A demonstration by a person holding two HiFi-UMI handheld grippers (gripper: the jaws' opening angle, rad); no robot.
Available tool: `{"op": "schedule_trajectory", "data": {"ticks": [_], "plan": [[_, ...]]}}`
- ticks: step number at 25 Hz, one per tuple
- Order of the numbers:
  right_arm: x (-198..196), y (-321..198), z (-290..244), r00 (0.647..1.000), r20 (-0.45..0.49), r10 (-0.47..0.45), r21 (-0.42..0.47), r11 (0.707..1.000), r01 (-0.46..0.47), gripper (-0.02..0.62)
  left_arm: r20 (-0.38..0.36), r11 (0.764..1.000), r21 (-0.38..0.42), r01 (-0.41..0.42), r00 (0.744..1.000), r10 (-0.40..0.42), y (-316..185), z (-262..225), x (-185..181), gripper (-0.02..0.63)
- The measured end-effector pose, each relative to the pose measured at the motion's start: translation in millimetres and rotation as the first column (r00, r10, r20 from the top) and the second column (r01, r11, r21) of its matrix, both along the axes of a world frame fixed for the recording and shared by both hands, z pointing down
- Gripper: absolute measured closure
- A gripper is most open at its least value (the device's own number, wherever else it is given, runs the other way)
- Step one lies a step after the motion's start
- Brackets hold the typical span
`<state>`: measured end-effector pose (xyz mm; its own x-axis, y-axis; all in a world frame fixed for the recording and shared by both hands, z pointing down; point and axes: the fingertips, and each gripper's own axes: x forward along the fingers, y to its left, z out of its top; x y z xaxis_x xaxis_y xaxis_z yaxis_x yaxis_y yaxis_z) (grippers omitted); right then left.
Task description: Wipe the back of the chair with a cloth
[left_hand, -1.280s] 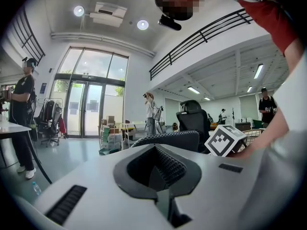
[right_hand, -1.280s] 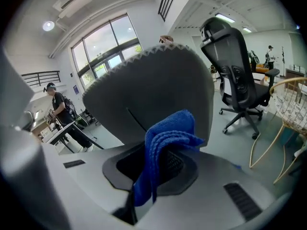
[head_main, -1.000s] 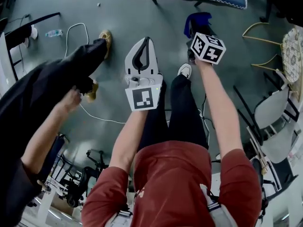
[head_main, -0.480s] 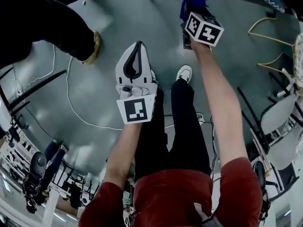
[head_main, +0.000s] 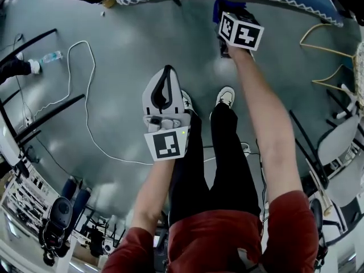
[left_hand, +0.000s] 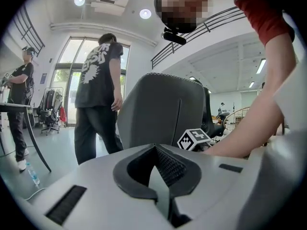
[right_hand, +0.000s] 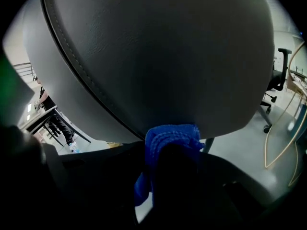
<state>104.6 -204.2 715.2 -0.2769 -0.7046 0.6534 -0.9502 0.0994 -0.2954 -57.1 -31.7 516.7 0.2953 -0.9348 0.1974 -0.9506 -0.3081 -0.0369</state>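
Wiping step: the right hand-held gripper (right_hand: 169,150), clamped on the blue cloth (right_hand: 170,134), meets the chair back (right_hand: 158,56) at centre frame. The next move likely calls for a firm sweep. The left hand-held gripper (left_hand: 160,181) is closed and empty.

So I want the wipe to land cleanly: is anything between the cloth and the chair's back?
Nothing visible. The blue cloth, clamped in the right claw, sits right up at the lower edge of the grey chair back, with no object between them.

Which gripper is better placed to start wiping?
Right: the right gripper is shut on the blue cloth, close to the chair back; the left gripper is shut, empty, farther off.
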Motion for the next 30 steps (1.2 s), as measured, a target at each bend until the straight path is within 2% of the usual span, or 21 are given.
{"op": "schedule_trajectory", "data": {"ticks": [6,10,22,26,30], "plan": [[-3,6,-18,1.0,-0.003,0.001,0.019,1.0,-0.001,0.532,0.002,1.0,0.016,-0.013,1.0,0.013,-5,-9,-2,0.594],[-1,9,-53,0.999,-0.028,-0.038,0.056,0.998,0.039,0.532,0.007,1.0,0.015,-0.024,1.0,0.024,-5,-28,5,0.594],[-8,43,-175,1.0,0.01,-0.025,0.098,0.995,0.024,0.532,0.041,0.995,0.071,-0.07,0.997,0.067,14,-131,17,0.594],[-8,59,-211,0.998,-0.011,-0.064,0.087,0.994,0.065,0.532,0.073,0.996,0.065,-0.064,0.996,0.059,23,-165,11,0.594],[-10,76,-261,0.992,-0.035,-0.12,0.115,0.986,0.123,0.531,0.059,0.998,0.046,-0.041,0.998,0.038,33,-199,5,0.594]]}}
